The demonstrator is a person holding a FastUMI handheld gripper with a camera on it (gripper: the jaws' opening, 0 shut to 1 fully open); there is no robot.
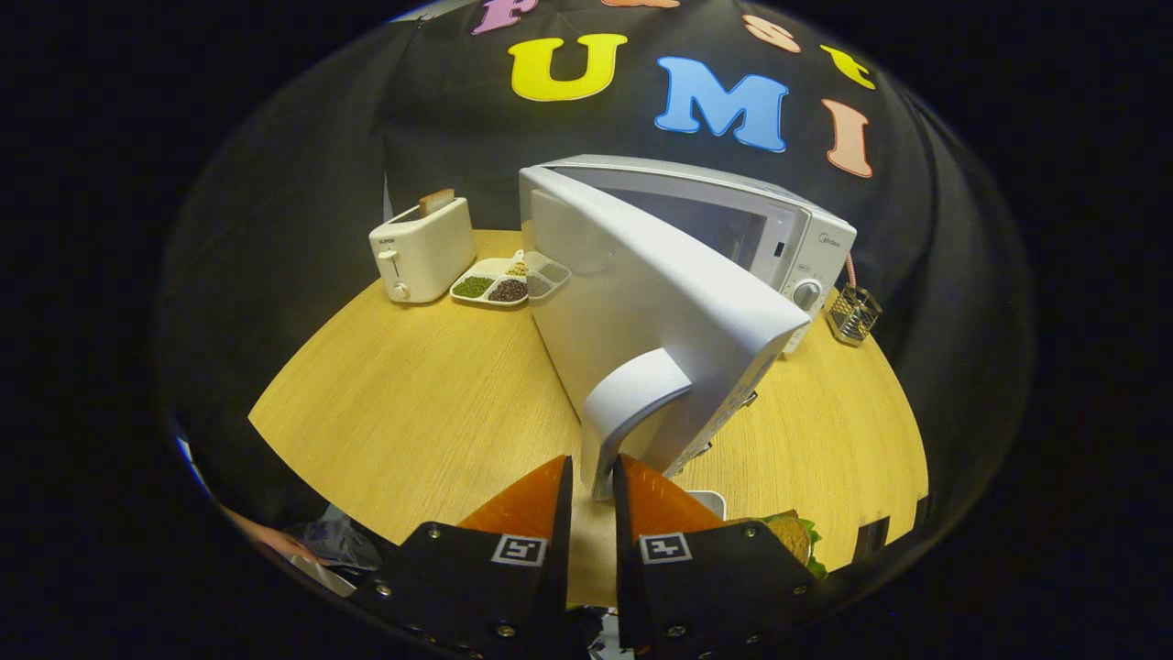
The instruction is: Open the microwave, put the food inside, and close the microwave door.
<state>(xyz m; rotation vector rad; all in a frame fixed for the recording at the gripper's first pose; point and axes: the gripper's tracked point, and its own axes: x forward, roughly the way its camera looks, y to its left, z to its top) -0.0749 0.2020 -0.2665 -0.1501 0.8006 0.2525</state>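
Microwave (779, 229) stands at the back of the round wooden table (412, 394), its long axis running across the tabletop, with the control panel and dial on its right end. Its door (641, 321) is swung wide open on the left-hand hinge, so the door's outer face turns toward the toaster side and its free edge points out toward the gripper. The cavity behind the door is visible as a dim opening.

The door handle (623, 412) is a pale curved bar on the free edge of the door, and its lower end drops down into the narrow gap between the two fingers. The gripper (593, 486) is drawn nearly closed around that lower end; both fingers sit right against the handle, though whether they truly press on it cannot be told for certain.

The food, a sandwich (795, 536) with brown bread and green leaves, lies low on the table just right of the right finger, on a white plate (710, 500) whose edge peeks out beside that finger.

Left of the door stand a white toaster (422, 252) with a slice in its slot and a divided dish (499, 282) of grains. A small wire basket (852, 313) sits right of the microwave.
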